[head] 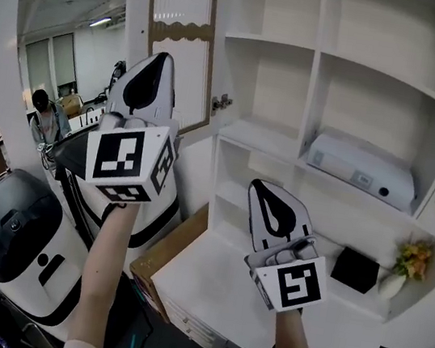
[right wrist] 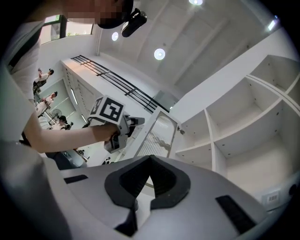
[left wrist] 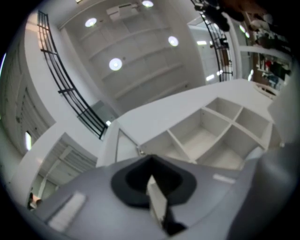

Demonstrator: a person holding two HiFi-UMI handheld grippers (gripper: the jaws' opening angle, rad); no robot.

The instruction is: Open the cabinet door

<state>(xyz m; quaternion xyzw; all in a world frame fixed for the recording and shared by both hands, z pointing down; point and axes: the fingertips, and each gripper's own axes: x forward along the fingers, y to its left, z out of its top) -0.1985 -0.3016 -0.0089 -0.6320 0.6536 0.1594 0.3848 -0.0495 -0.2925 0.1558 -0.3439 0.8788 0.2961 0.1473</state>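
While the white-framed cabinet door with a ribbed glass panel [head: 181,8] stands open at the left side of the white shelf cabinet [head: 318,54], the left gripper [head: 161,62] is raised near its lower part, jaws pressed together on nothing. The right gripper [head: 259,187] is lower, before the shelves, and its jaws are also together and empty. A white box-shaped projector [head: 361,169] lies on a middle shelf.

A white projector [head: 361,171] lies at upper right. Below it sits a black box [head: 355,270], with a vase [head: 391,284] of yellow flowers [head: 414,259] just beside it. A rounded black-and-white machine [head: 5,221] stands at lower left.
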